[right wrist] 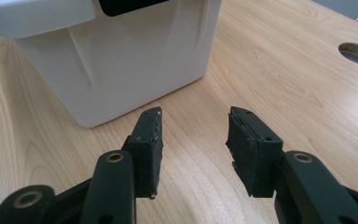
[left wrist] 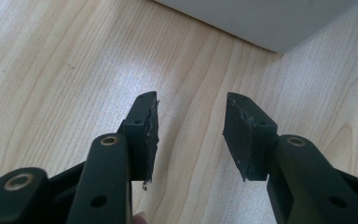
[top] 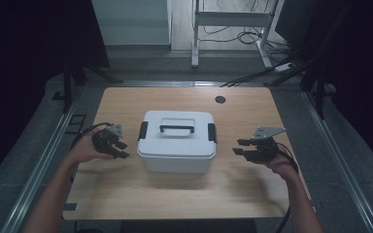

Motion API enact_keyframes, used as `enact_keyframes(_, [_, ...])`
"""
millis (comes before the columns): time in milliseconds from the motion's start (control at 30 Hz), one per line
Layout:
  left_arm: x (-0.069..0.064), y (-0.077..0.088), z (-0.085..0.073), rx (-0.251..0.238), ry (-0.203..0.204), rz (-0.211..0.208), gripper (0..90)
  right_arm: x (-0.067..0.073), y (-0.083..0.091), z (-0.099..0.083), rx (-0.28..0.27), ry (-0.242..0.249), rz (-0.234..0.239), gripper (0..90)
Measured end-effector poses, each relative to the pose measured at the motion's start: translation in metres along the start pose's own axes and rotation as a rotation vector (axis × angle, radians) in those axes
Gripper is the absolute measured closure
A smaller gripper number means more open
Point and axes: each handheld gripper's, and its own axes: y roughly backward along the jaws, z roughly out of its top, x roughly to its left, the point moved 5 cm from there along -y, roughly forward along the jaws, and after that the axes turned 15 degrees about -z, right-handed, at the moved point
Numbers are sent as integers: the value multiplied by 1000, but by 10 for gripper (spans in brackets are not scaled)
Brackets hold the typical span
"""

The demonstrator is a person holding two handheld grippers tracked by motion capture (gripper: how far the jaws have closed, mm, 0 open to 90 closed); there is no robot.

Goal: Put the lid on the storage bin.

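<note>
A white lidded storage box with a black carry handle and black side latches stands in the middle of the wooden table. My left gripper hovers just left of the box, jaws apart with nothing between them; in the left gripper view bare wood lies under them and a corner of the box sits ahead. My right gripper sits right of the box, also open and empty. In the right gripper view the box wall and its black latch are close ahead at left.
A round cable hole is set in the table's far side, also seen as a cable hole at the right of the right gripper view. Beyond the table stand a white frame leg and floor cables. Dark curtains flank both sides.
</note>
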Motion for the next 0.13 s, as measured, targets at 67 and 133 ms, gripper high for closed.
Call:
enact_keyframes(67, [0, 0, 0, -4, 1, -1, 554, 1, 0, 0, 1, 3, 1, 543])
enact_keyframes(133, [0, -1, -1, -5, 2, -2, 554, 1, 0, 0, 2, 4, 2, 542])
